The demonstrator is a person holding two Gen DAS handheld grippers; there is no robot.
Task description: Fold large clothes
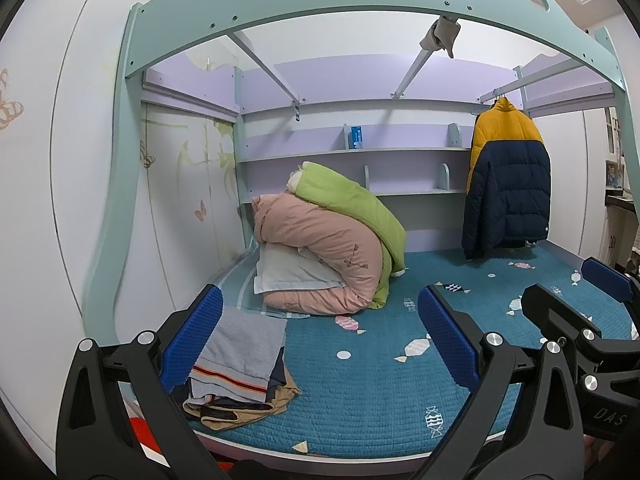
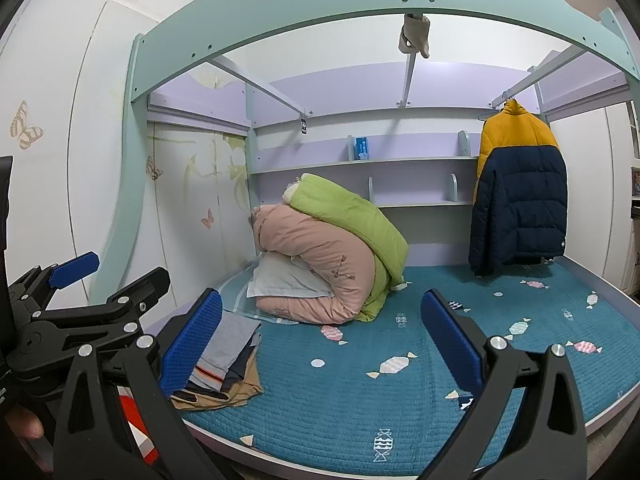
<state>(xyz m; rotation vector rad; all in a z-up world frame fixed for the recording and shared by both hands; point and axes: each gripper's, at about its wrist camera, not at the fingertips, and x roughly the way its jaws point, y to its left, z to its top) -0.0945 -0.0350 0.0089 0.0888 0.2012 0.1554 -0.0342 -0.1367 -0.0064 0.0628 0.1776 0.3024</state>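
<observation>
Both grippers held side by side above the near edge of the bed (image 1: 360,408), jaws spread wide, nothing between the blue pads. Left gripper (image 1: 320,336) seen from its own camera, with the right gripper (image 1: 576,300) just to its right; right gripper's jaws likewise gaping in its own view (image 2: 322,340), left one (image 2: 108,276) showing at the left edge.

Stack of folded clothes (image 1: 240,372) at the near left corner of the teal bedspread, grey piece on top, navy and tan below. Rolled pink and green quilts (image 1: 332,240) over a white pillow (image 1: 288,272) at the far left. Yellow and navy puffer jacket (image 1: 506,184) hanging from a rail at the far right, hem just above the bed. Small blue box (image 1: 356,137) on the far shelf (image 1: 400,151).
</observation>
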